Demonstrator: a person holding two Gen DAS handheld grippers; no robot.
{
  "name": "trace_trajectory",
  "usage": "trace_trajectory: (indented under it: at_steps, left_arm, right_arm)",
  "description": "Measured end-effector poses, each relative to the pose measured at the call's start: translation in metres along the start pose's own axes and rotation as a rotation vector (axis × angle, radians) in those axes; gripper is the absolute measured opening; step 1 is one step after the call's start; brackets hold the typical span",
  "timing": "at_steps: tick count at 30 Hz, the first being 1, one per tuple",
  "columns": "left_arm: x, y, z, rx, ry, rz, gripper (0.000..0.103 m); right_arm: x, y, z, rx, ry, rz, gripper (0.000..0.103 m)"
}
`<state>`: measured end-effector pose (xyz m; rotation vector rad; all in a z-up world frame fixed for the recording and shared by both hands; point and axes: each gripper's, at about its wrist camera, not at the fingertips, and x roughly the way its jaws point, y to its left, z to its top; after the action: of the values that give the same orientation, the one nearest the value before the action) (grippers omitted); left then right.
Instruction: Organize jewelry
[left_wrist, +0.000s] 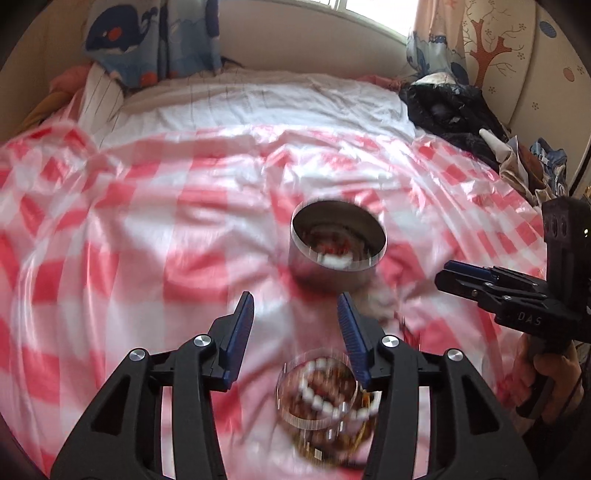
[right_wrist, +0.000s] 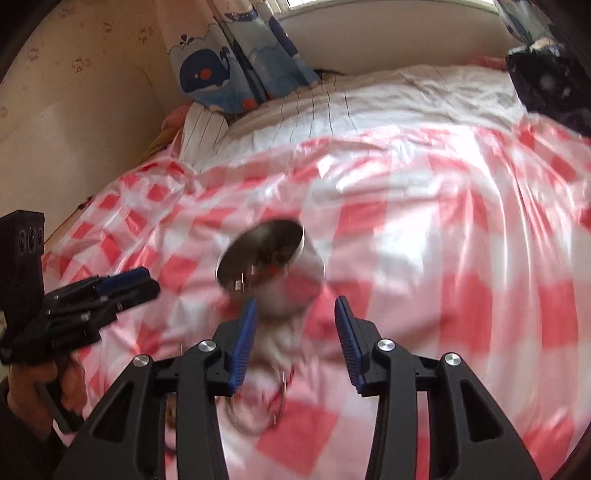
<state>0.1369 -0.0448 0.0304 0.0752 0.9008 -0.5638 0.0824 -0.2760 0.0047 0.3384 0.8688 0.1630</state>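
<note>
The left hand-held gripper (left_wrist: 295, 314) points down at a bed covered by a red-and-white checked cloth (left_wrist: 129, 240). Its two blue-padded fingers (left_wrist: 243, 325) stand spread apart, with nothing between the pads. Just ahead of its fingertips stands a round metal cup (left_wrist: 338, 243), upright with its mouth open; small red and white items show inside, blurred. Below and just inside the right finger of this gripper lies a clear round container (left_wrist: 317, 391) holding a string of white beads (left_wrist: 317, 384) and other dark jewelry; the finger overlaps its rim in the picture, and contact cannot be confirmed. The right hand-held gripper (right_wrist: 295, 317) is likewise spread, its pads gripping nothing. From the right wrist view, the metal cup (right_wrist: 262, 254) sits just ahead of and slightly left of its fingertips, appearing tilted and blurred. A thin ring-shaped item (right_wrist: 255, 406) lies on the cloth beneath the left finger of this gripper; its details are too blurred to identify. Each gripper appears in the other's view, off to the side of the cup, held by a hand (left_wrist: 546, 373). Whale-print curtains (right_wrist: 236, 62) hang beyond the far end of the bed.
</note>
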Motion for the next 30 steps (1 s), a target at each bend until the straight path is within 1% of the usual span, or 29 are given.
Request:
trace_trajectory:
  at_steps: [2, 5, 6, 8, 9, 12, 15, 17, 18, 19, 20, 22, 24, 26, 27, 29, 30]
  left_arm:
    - [-0.004, 0.002, -0.020, -0.006, 0.035, 0.008, 0.044]
    - [-0.006, 0.000, -0.038, 0.000, 0.068, 0.035, 0.044]
    - [-0.006, 0.000, -0.041, 0.004, 0.071, 0.053, 0.044]
    - [-0.003, -0.001, -0.047, 0.031, 0.076, 0.127, 0.044]
    - [-0.001, 0.000, -0.049, 0.037, 0.081, 0.150, 0.044]
    - [-0.002, 0.001, -0.051, 0.041, 0.091, 0.137, 0.044]
    - [0.000, 0.000, -0.053, 0.055, 0.104, 0.160, 0.045]
    - [0.002, 0.003, -0.053, 0.047, 0.108, 0.183, 0.044]
    - [0.003, 0.004, -0.052, 0.043, 0.106, 0.189, 0.044]
    - [0.004, 0.004, -0.050, 0.041, 0.104, 0.188, 0.044]
    - [0.005, 0.004, -0.049, 0.042, 0.104, 0.183, 0.044]
    - [0.009, 0.001, -0.050, 0.059, 0.119, 0.178, 0.044]
    - [0.014, -0.002, -0.052, 0.080, 0.139, 0.181, 0.044]
    - [0.015, -0.001, -0.051, 0.073, 0.143, 0.156, 0.038]
    - [0.015, -0.001, -0.051, 0.071, 0.147, 0.136, 0.029]
    - [0.016, -0.006, -0.051, 0.089, 0.149, 0.110, 0.014]
    - [0.017, -0.008, -0.051, 0.103, 0.149, 0.104, 0.011]
  right_arm:
    - [-0.002, -0.002, -0.020, 0.021, 0.032, 0.020, 0.043]
    - [-0.006, 0.008, -0.031, -0.002, 0.034, 0.018, 0.043]
    - [-0.005, 0.011, -0.034, -0.013, 0.037, 0.009, 0.043]
    - [0.000, 0.016, -0.038, -0.039, 0.054, -0.014, 0.043]
    - [0.002, 0.019, -0.041, -0.045, 0.062, -0.018, 0.042]
    - [0.010, 0.026, -0.046, -0.074, 0.079, -0.031, 0.042]
    - [0.026, 0.028, -0.049, -0.102, 0.128, -0.087, 0.042]
    - [0.035, 0.034, -0.051, -0.147, 0.138, -0.140, 0.038]
    - [0.037, 0.038, -0.051, -0.176, 0.136, -0.160, 0.032]
    - [0.040, 0.041, -0.051, -0.196, 0.134, -0.167, 0.025]
    - [0.040, 0.043, -0.051, -0.209, 0.133, -0.167, 0.013]
    - [0.035, 0.042, -0.051, -0.210, 0.126, -0.158, 0.006]
    - [0.020, 0.038, -0.050, -0.200, 0.095, -0.163, 0.006]
    - [0.005, 0.036, -0.048, -0.183, 0.060, -0.162, 0.006]
    - [-0.002, 0.034, -0.048, -0.173, 0.043, -0.163, 0.006]
    - [-0.012, 0.030, -0.048, -0.152, 0.017, -0.158, 0.006]
    - [-0.016, 0.029, -0.048, -0.142, 0.004, -0.150, 0.006]
